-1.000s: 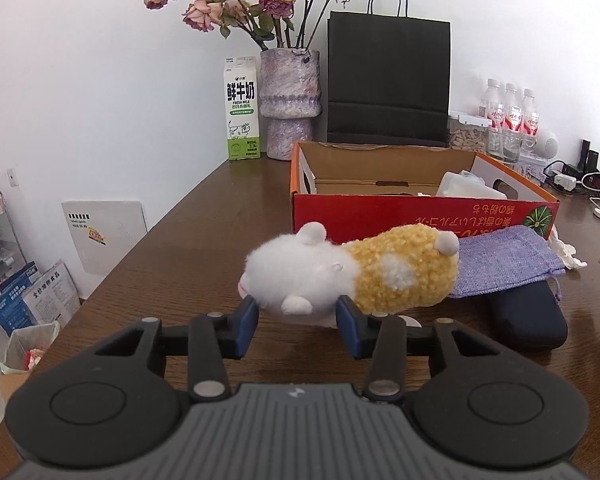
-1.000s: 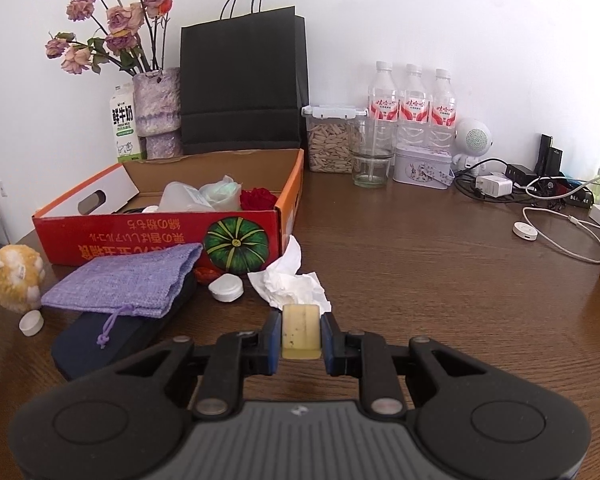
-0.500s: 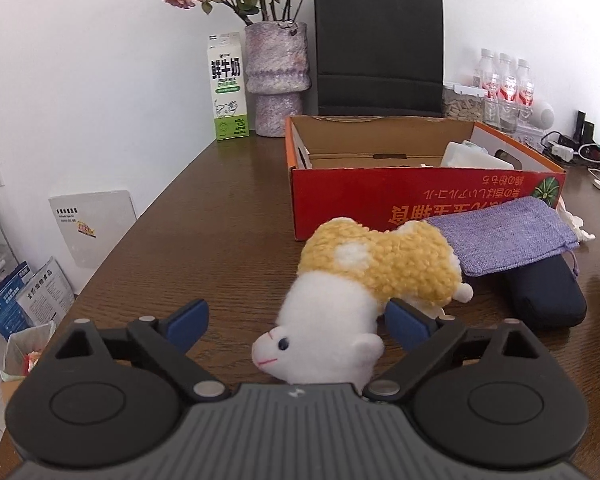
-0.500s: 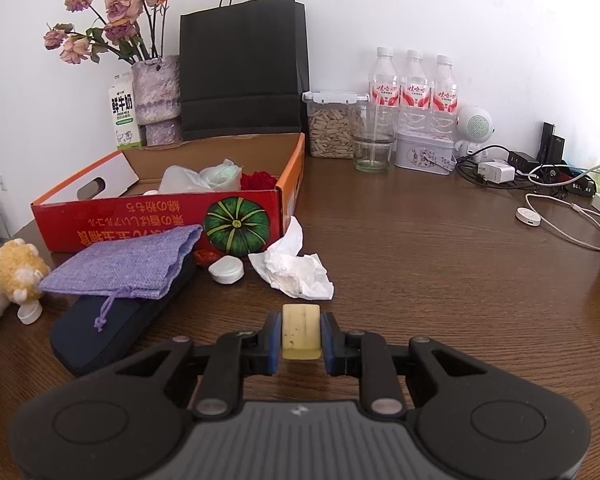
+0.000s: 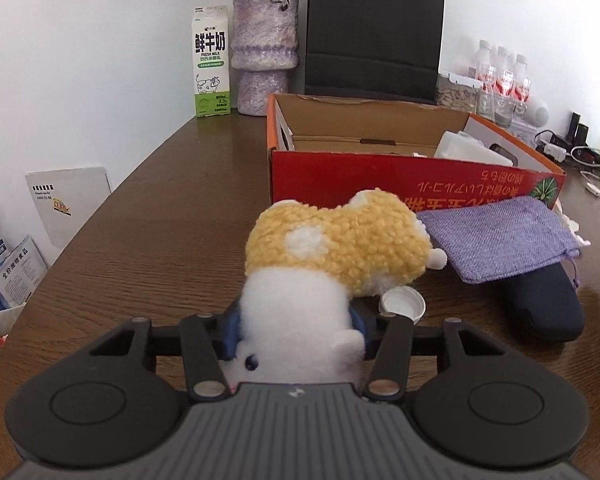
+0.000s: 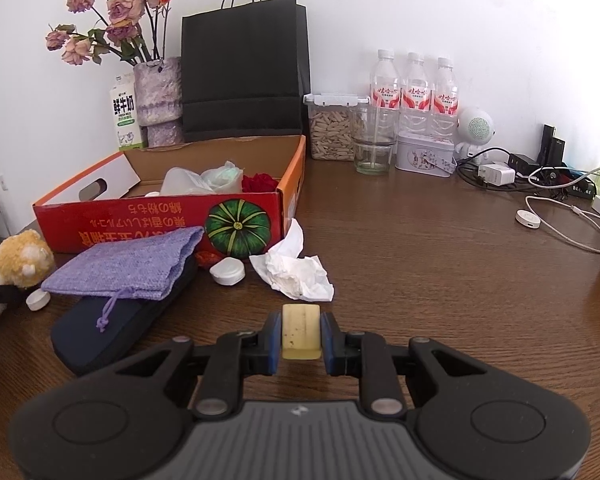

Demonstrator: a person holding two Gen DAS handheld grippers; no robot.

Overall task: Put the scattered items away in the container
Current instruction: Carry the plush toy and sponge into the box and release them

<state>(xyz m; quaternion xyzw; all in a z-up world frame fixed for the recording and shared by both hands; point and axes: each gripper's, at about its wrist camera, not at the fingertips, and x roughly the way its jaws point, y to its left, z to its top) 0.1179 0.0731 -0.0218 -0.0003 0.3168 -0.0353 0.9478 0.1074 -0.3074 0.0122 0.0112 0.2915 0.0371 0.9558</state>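
The left gripper [image 5: 296,326], its jaws having just been closing, is squeezing the white front of a plush hamster [image 5: 332,256], whose yellow body is lying beyond the fingertips, short of the red cardboard box [image 5: 400,184]. The right gripper [image 6: 301,338] is clamping a pale yellow block [image 6: 301,332], with crumpled tissue [image 6: 296,270] lying just ahead.
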